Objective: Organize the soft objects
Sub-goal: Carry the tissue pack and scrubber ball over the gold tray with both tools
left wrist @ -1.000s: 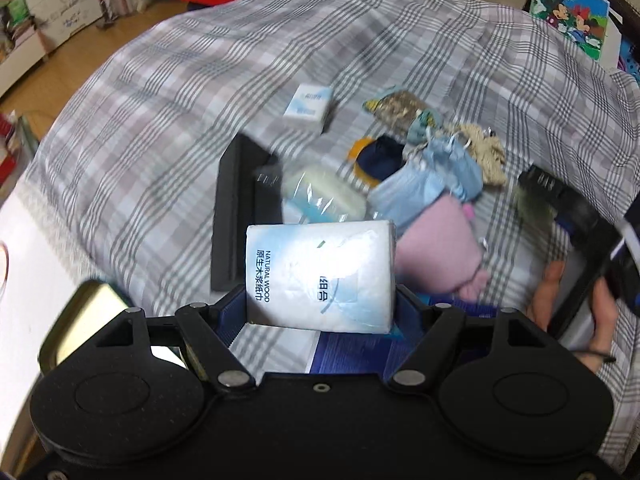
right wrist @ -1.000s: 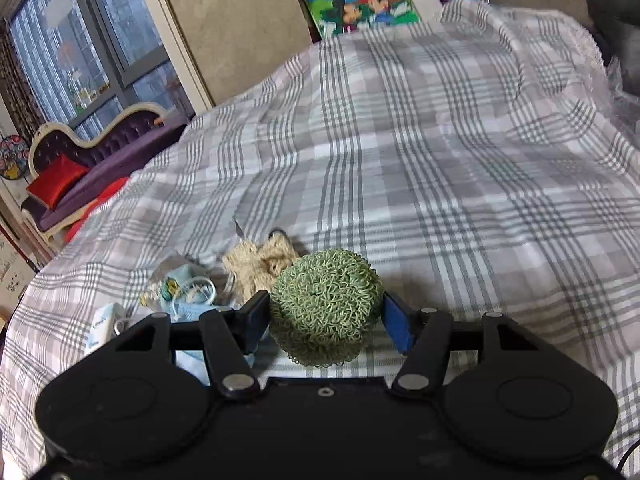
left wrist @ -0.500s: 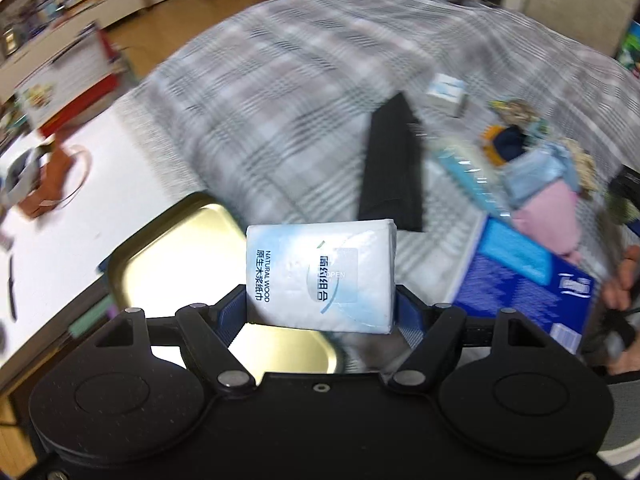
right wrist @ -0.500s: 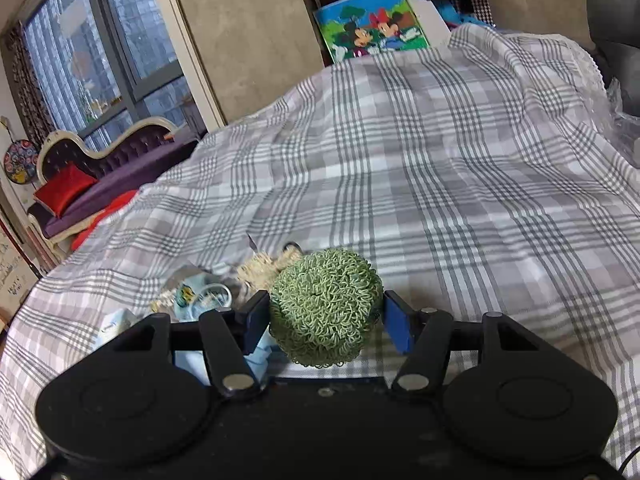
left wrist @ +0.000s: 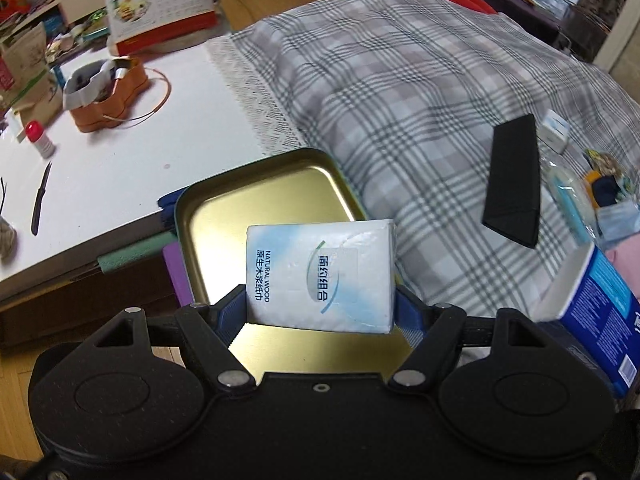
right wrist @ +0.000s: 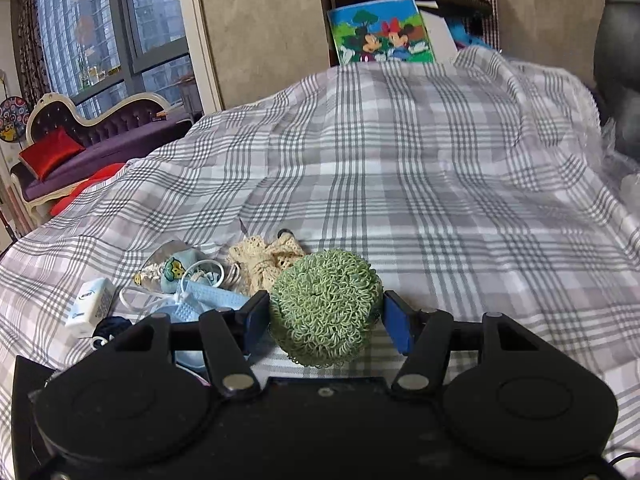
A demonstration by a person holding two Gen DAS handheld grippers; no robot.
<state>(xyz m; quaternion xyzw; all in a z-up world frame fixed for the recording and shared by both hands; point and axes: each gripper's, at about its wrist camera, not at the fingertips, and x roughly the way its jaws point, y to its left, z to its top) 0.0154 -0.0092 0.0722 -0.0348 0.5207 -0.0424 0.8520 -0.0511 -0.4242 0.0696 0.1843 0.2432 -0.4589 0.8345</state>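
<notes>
By the checked bed sits a gold tin; the left gripper squeezes a tissue pack, so lower it flat inside; the right gripper squeezes a green scrubby ball.

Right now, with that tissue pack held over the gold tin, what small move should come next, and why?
Probably lower the left gripper a little and let go. It is shut on the tissue pack, which hangs right above the tin, and the tin looks bare, so the pack should drop in flat.

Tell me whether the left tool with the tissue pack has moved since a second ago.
Yes. The left tool, shut on the tissue pack, swung away from the pile of soft things and now hangs over the gold tin tray, beside the white table.
</notes>
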